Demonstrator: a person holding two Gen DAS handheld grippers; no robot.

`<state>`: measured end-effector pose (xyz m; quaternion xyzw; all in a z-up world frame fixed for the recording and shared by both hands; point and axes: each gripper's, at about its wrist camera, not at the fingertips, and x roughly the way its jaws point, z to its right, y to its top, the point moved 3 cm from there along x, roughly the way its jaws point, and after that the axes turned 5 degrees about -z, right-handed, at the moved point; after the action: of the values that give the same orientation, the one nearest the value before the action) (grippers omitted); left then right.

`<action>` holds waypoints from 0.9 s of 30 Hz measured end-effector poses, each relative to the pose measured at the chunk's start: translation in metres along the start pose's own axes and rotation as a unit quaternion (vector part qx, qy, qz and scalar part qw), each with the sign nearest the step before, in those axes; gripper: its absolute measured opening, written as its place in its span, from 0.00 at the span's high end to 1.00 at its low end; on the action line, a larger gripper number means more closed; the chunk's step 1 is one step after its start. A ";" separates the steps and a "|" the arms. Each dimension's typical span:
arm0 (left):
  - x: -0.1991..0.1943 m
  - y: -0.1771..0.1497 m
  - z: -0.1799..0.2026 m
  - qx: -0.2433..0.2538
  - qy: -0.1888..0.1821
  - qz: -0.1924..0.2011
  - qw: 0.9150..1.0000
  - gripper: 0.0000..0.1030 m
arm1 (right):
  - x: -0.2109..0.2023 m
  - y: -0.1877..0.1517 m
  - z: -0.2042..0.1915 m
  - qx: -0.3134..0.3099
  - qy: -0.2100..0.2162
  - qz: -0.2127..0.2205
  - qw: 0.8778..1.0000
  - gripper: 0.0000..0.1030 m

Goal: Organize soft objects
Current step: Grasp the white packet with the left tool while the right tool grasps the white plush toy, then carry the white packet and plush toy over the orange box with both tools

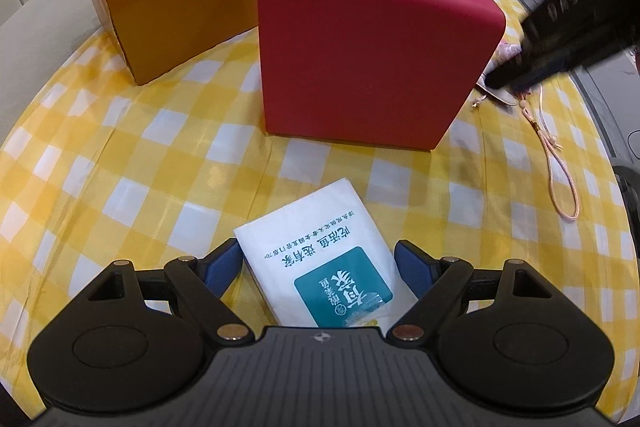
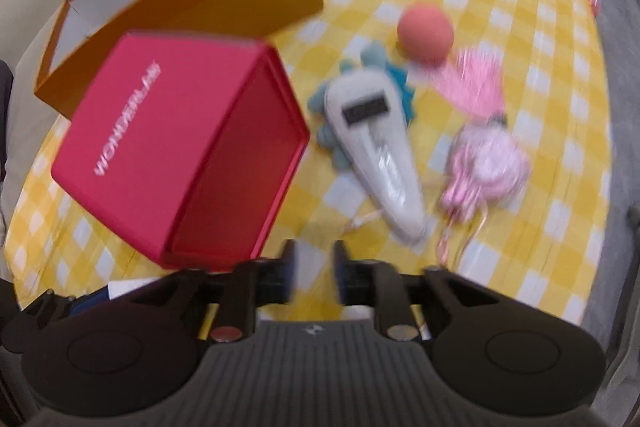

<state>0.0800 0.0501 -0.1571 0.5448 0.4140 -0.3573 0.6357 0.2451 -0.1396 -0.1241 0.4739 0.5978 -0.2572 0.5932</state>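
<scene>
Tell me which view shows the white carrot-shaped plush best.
The right wrist view. There the white carrot plush lies in full on the checked tablecloth, though blurred. In the left wrist view the red box and the right gripper hide nearly all of it.

A yellow-and-white checked tablecloth [image 1: 132,163] covers the table. On it stands a crimson cube box [image 1: 360,39] with white lettering; behind the box, an orange box [image 1: 172,3] with a grey inside. In front of the crimson box lies a white packet [image 1: 320,259] with a teal label. To its right lie a coral ball [image 2: 426,31], a white plush with blue fringe [image 2: 380,151], and a pink tassel [image 2: 476,83].
</scene>
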 end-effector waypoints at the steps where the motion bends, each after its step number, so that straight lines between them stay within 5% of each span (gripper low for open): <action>1: 0.000 0.000 0.000 0.002 0.000 0.000 1.000 0.07 | -0.003 0.003 -0.001 -0.016 -0.016 0.016 1.000 0.61; 5: 0.004 -0.001 0.004 0.024 0.004 -0.004 1.000 0.06 | 0.013 0.024 -0.003 -0.099 -0.090 0.051 0.990 0.42; 14: 0.008 0.004 0.008 0.037 0.008 -0.006 0.999 0.04 | 0.062 0.055 0.020 -0.073 -0.064 0.030 0.995 0.43; 16: 0.008 0.004 0.008 0.039 0.006 -0.001 0.999 0.05 | 0.062 0.057 0.024 -0.066 -0.040 0.027 0.997 0.60; 20: 0.007 0.006 0.005 0.036 -0.003 0.004 0.999 0.08 | 0.058 0.052 0.018 -0.079 -0.021 0.022 0.996 0.78; 27: -0.004 0.009 0.002 0.029 -0.017 0.005 0.999 0.10 | 0.039 0.027 0.013 -0.073 -0.044 -0.002 0.996 0.81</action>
<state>0.0871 0.0496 -0.1498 0.5590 0.3895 -0.3755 0.6283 0.2811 -0.1296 -0.1563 0.4167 0.5892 -0.2350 0.6512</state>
